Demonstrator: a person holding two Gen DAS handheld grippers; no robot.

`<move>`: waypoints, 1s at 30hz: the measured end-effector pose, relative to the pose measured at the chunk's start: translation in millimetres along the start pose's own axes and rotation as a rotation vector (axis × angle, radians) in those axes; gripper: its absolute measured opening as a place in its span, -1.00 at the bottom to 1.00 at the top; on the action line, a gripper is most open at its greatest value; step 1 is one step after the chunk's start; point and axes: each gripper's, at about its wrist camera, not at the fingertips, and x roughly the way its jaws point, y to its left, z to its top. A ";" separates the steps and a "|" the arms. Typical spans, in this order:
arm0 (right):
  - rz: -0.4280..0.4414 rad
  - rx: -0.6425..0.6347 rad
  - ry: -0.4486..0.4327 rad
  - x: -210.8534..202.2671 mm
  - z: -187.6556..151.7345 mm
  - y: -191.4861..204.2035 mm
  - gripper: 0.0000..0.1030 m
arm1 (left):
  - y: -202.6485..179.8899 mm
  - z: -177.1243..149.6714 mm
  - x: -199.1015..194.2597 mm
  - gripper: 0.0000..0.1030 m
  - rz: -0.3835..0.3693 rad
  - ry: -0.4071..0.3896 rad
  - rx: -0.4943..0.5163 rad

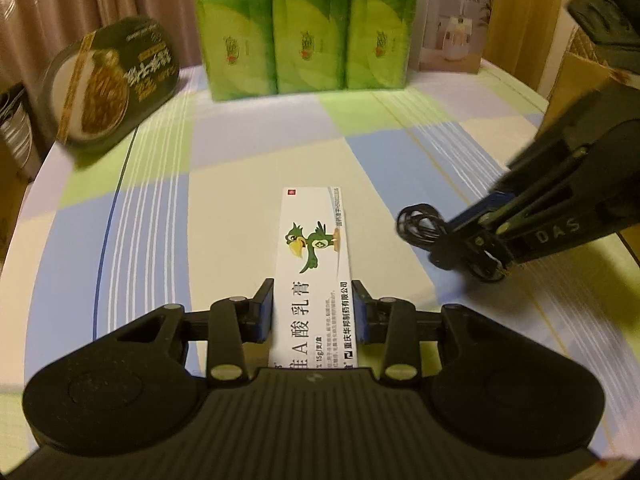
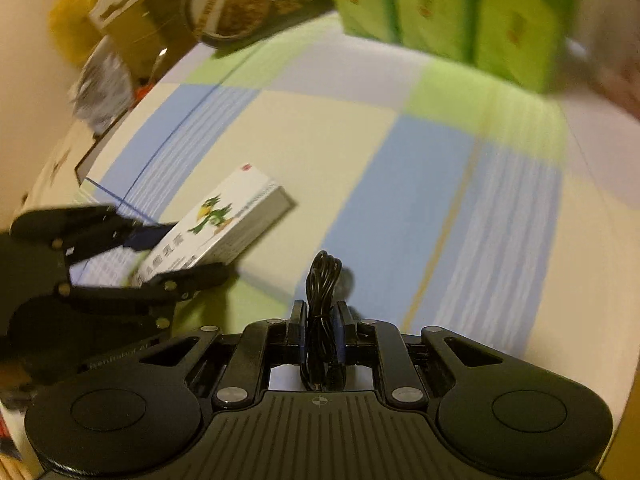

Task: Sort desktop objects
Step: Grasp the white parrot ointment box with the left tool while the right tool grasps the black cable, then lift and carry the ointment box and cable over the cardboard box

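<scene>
My left gripper (image 1: 313,292) is shut on a long white ointment box (image 1: 310,252) with a green bird on it; the box points away over the checked tablecloth. The same box (image 2: 224,220) and the left gripper (image 2: 176,248) show at the left of the right wrist view. My right gripper (image 2: 322,312) is shut on a coiled black cable (image 2: 322,280), whose loop sticks out past the fingertips. In the left wrist view the right gripper (image 1: 460,244) comes in from the right with the cable (image 1: 420,224) just above the cloth.
A stack of green tissue packs (image 1: 304,28) stands at the back of the table. A dark instant-meal bowl (image 1: 112,84) leans at the back left. A white humidifier box (image 1: 456,20) stands at the back right. The table's left edge (image 2: 86,172) borders clutter.
</scene>
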 end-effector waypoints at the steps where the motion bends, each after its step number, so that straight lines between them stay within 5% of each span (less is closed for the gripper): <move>1: 0.002 0.019 0.001 -4.0 -8.5 2.0 -0.80 | -2.7 -4.5 -5.2 -0.36 0.003 0.012 -0.007; 16: 0.042 0.220 0.005 -54.8 -132.5 27.6 -0.80 | -70.0 -85.0 -93.9 -0.36 -0.036 0.167 0.046; 23: 0.047 0.198 -0.096 -83.6 -203.5 38.1 -0.78 | -113.4 -128.3 -127.3 -0.36 -0.056 0.164 0.075; 26: 0.023 0.201 -0.181 -94.0 -226.6 44.9 -0.54 | -135.1 -143.7 -136.2 -0.35 -0.051 0.144 0.110; 28: -0.009 0.163 -0.232 -95.6 -234.8 51.4 -0.02 | -142.8 -147.8 -140.3 -0.33 -0.042 0.127 0.128; 30: -0.043 0.102 -0.256 -90.3 -243.5 59.7 0.05 | -144.1 -149.3 -142.0 -0.18 -0.050 0.114 0.121</move>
